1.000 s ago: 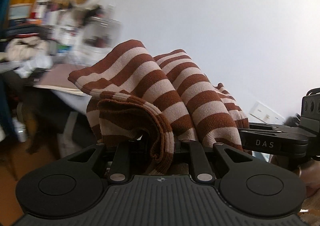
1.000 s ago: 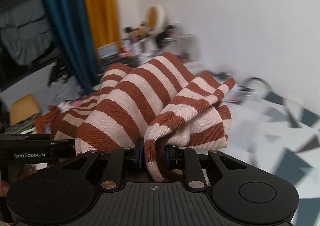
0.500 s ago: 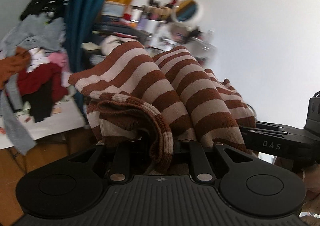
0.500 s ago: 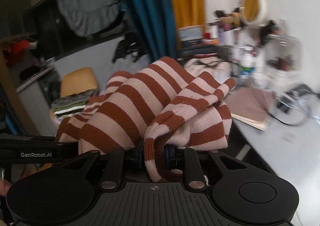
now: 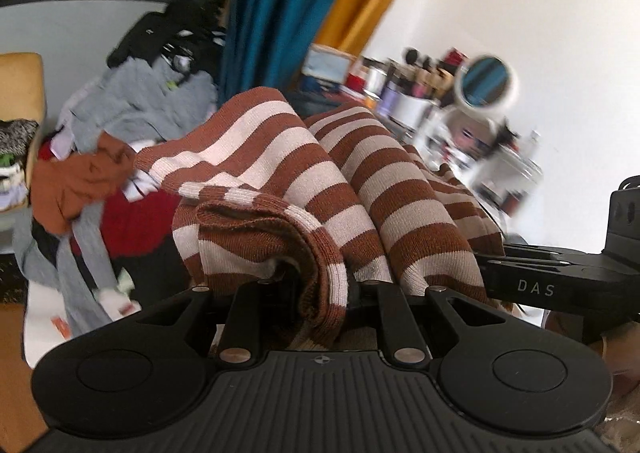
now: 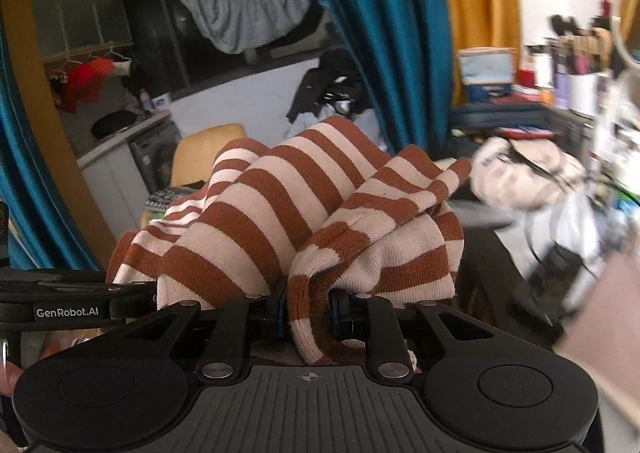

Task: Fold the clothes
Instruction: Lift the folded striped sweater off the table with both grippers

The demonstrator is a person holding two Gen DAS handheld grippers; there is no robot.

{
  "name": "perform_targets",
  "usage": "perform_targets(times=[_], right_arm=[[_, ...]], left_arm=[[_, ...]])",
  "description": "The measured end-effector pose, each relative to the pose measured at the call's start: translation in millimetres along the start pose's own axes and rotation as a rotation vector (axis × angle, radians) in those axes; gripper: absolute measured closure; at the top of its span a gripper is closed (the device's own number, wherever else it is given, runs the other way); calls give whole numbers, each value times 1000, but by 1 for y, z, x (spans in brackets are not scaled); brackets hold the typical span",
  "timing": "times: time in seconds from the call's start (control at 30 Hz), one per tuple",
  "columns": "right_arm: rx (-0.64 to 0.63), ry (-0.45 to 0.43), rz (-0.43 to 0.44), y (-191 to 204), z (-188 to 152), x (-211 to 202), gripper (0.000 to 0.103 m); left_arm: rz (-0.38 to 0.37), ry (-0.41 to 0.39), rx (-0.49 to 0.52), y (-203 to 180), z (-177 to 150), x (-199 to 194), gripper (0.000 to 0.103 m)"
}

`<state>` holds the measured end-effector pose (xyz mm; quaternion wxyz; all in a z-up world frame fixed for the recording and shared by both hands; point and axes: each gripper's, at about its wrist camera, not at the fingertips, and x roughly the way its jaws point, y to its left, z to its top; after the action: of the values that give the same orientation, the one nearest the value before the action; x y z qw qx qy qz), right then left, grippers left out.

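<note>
A brown-and-cream striped knit sweater (image 5: pixel 320 189) is held aloft, bunched in ribbed folds (hem rolled over), clenched at one edge by the left tool (image 5: pixel 320 289) and at another by the right tool (image 6: pixel 308 305).

Both views are lit by soft daylight, and no hard shadows are cast. The white wall (image 5: pixel 540 33) at far right is nearly washed out. Strong fisheye bending is seen at the edges (dark corners included). The near striped garment (image 5: pixel 320 189) is rendered sharp, while the far desk clutter (image 6: pixel 580 101) is smeared by motion blur.
</note>
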<state>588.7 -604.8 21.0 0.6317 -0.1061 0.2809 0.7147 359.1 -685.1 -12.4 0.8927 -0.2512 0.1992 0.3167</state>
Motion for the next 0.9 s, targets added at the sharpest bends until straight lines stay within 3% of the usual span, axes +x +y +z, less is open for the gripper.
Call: perform_targets(times=[0.2,0.43,0.63,0.9], right_arm=[[-44,28,77,0,42,76,84],[-71,84,134,33,67,156,84],[-127,110,146,101,77,227,84],[-76,106,73,237,83,313,84]], left_arm=[[79,-16,-50,43,31,18,86],[144,-16,-99,115,50,19,86],[154,-36,-139,213,63,5,86],[111,14,-90,366,112,-29,86]])
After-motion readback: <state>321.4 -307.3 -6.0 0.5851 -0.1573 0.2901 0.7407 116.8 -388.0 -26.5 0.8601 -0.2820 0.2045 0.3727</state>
